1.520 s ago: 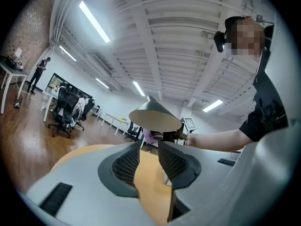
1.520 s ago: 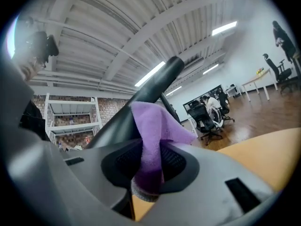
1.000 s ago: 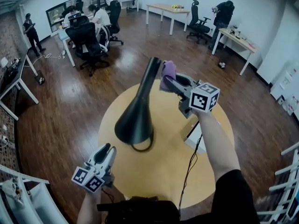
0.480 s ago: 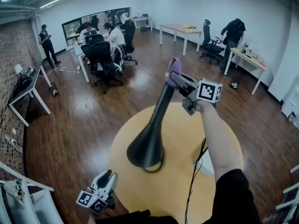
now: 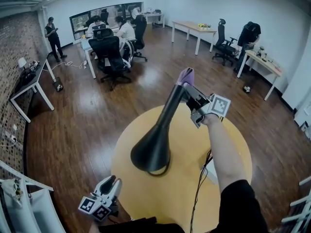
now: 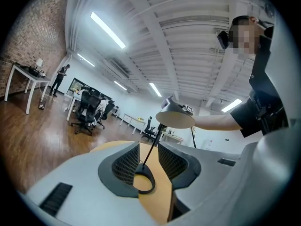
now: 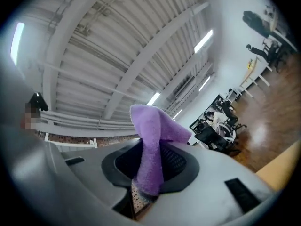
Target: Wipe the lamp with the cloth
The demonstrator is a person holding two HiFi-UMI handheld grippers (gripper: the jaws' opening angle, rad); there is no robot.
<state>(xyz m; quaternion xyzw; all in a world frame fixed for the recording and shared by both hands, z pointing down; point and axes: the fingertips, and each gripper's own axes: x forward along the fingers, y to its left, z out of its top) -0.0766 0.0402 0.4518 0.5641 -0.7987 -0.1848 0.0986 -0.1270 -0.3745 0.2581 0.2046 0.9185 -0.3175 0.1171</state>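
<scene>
A black lamp (image 5: 154, 142) stands on the round wooden table (image 5: 233, 144), its cone shade tapering up into a long neck. My right gripper (image 5: 190, 87) is shut on a purple cloth (image 5: 186, 75), which rests against the top end of that neck. In the right gripper view the cloth (image 7: 151, 140) sticks up from between the jaws of the right gripper (image 7: 149, 175). My left gripper (image 5: 111, 183) hovers at the table's near left edge, open and holding nothing. Through the gap of the left gripper (image 6: 148, 161) I see the lamp's base ring (image 6: 143, 182) and its shade (image 6: 175, 119).
A white flat object (image 5: 210, 171) and a black cable (image 5: 198, 191) lie on the table's right side. Beyond the table are wood floor, office chairs (image 5: 111, 52), desks (image 5: 194, 30) and several people. A white rack (image 5: 22, 200) stands at the lower left.
My right gripper has carried the cloth up the lamp's neck to its top end and has rolled. The left gripper has shifted slightly by the table edge.
</scene>
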